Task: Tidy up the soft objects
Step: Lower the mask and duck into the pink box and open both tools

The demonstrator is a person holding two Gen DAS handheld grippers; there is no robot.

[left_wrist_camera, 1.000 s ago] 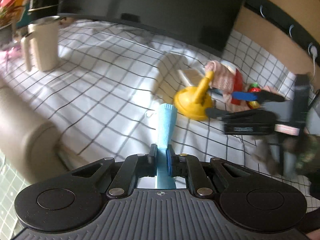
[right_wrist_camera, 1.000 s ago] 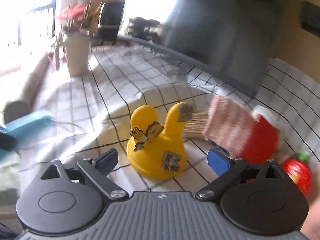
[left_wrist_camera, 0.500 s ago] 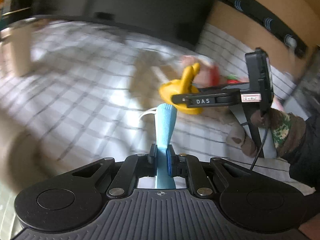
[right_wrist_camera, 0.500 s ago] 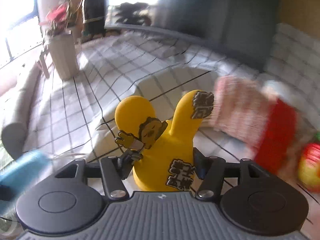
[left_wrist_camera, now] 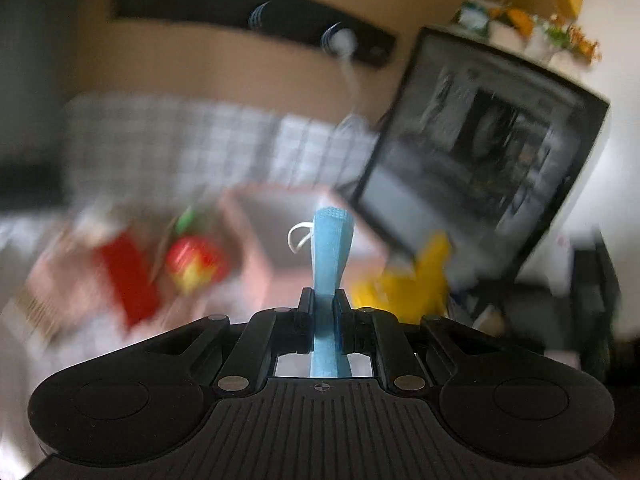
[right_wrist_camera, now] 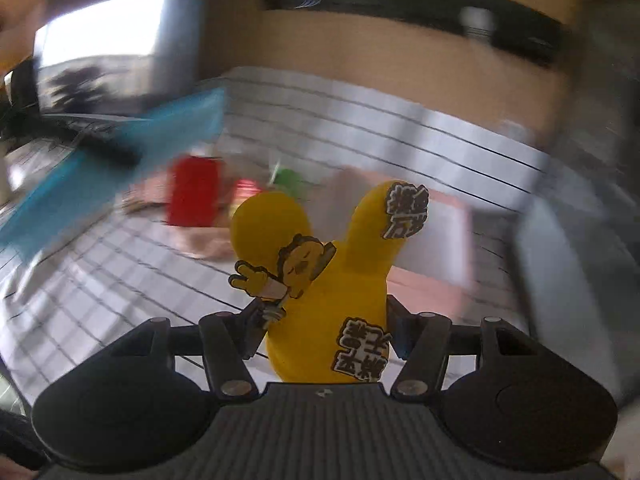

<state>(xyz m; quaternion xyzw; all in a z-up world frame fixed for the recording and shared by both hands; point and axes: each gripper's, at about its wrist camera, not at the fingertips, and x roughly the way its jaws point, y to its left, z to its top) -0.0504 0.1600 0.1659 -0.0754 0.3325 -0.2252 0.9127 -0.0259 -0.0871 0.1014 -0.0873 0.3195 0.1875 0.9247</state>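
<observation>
Left claw [left_wrist_camera: 323,308] clenched on blue face mask [left_wrist_camera: 331,252]; right claw [right_wrist_camera: 326,328], wide a second ago, now clamped on yellow toy [right_wrist_camera: 320,280], lifted off checked worktop [right_wrist_camera: 120,280]. Pink box [left_wrist_camera: 256,232] ahead, likely destination.

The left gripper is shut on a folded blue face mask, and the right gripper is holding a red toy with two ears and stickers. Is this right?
One thing is wrong: the colour. The right wrist view shows the right gripper holding a yellow toy with two ears and stickers, not a red one. The rest is right: the left gripper is shut on the folded blue face mask.
</observation>
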